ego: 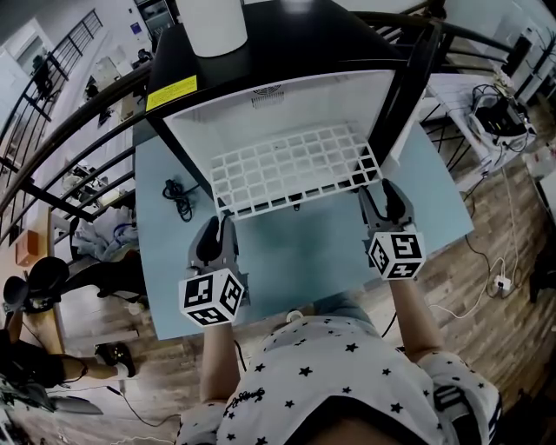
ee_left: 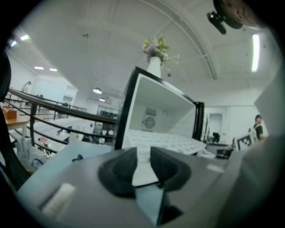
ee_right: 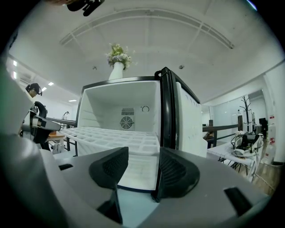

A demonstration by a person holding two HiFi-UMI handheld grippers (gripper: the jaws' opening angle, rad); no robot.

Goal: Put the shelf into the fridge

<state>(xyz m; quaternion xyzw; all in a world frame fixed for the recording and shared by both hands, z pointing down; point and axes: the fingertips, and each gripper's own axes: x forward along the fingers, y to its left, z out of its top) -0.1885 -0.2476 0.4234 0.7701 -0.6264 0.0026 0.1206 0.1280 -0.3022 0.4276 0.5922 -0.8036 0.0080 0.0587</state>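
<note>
A black fridge (ego: 278, 61) with a white inside stands open on the table, its door (ee_right: 189, 124) swung to the right. The white grid shelf (ego: 295, 169) lies level, half inside and half jutting out of the front. My left gripper (ego: 221, 222) is shut on the shelf's front left corner; the white edge (ee_left: 143, 161) sits pinched between the dark pads. My right gripper (ego: 380, 193) is at the front right corner, its jaws open. In the right gripper view the shelf (ee_right: 111, 136) lies beyond that gripper (ee_right: 143, 171), with a gap at each pad.
The light blue table (ego: 304, 261) carries the fridge; a black cable (ego: 178, 198) lies left of it. A white vase (ego: 213, 24) with flowers (ee_right: 116, 52) stands on the fridge top. Dark railings (ego: 69, 130) run behind, and a cluttered desk (ego: 499, 117) stands at the right.
</note>
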